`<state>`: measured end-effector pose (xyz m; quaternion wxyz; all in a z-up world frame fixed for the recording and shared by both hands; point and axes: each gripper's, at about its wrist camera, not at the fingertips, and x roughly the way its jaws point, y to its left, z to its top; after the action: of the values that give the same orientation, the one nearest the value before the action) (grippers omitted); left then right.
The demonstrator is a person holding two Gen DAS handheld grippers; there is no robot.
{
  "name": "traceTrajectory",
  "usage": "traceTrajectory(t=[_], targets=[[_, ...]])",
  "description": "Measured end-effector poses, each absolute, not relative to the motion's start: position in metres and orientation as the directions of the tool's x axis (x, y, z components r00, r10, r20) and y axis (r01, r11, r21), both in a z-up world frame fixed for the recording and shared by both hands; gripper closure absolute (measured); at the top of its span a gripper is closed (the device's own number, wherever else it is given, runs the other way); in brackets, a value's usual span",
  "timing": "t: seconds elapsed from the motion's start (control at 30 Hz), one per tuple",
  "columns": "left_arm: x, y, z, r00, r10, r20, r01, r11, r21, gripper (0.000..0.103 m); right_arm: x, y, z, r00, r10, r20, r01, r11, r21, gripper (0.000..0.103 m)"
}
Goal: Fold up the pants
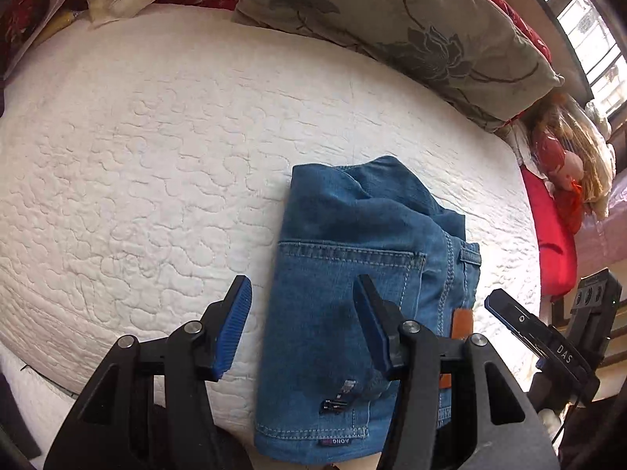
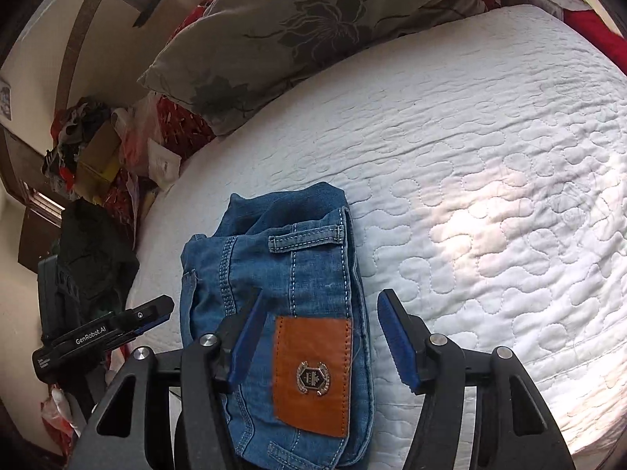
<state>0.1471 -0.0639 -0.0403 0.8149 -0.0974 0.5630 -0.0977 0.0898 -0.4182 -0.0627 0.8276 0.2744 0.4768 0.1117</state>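
The left gripper (image 1: 301, 325) hovers low over the near edge of the bed (image 1: 137, 164), its blue-padded fingers (image 1: 235, 325) spread wide and holding nothing; one finger sits over bare quilt, the other over the back pocket of the pants (image 1: 345, 282). The pants lie as a compact denim bundle on the white quilted cover, close to the near edge, with the far end bunched and rumpled rather than flat. To the right, the right gripper (image 2: 319, 337) also stands apart and empty, its fingers (image 2: 395, 340) straddling the waistband side where the orange leather patch (image 2: 311, 376) shows.

The fold looks nearly finished, so the risks are mostly of undoing it. If either gripper closes on only the top layer, lifting would likely peel that layer open and spill the bundle. The loose, puffed cloth at the far end could spring back or slide if pressed unevenly. Because the bundle sits near the bed's edge, a tug toward the person might drag it off. The two grippers are near each other in both views, so a careless inward move could knock them together. The grey flowered pillow (image 1: 411, 31) lies well apart and seems no hazard
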Motion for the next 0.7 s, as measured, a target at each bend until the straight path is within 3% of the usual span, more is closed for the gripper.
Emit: traceTrajectory(t=[0.57,0.6,0.67,0.7], targets=[[0.173,-0.088,-0.05,0.355,-0.226,-0.907,0.066,0.974,-0.217,0.05,0.12,-0.397,-0.083,0.488,0.442,-0.753,0.083,0.835,0.544,0.042],[0.176,-0.09,-0.052,0.359,-0.211,-0.909,0.067,0.977,-0.201,0.05,0.12,-0.396,-0.082,0.496,0.429,-0.755,0.075,0.846,0.529,0.045],[0.181,-0.096,-0.061,0.372,-0.14,-0.918,0.066,0.99,-0.125,0.047,0.122,-0.391,-0.082,0.497,0.373,-0.783,0.062,0.885,0.461,0.063],[0.185,-0.101,-0.067,0.378,-0.097,-0.921,0.075,0.994,-0.074,0.045,0.125,-0.389,-0.087,0.484,0.348,-0.803,0.059,0.902,0.427,0.063]])
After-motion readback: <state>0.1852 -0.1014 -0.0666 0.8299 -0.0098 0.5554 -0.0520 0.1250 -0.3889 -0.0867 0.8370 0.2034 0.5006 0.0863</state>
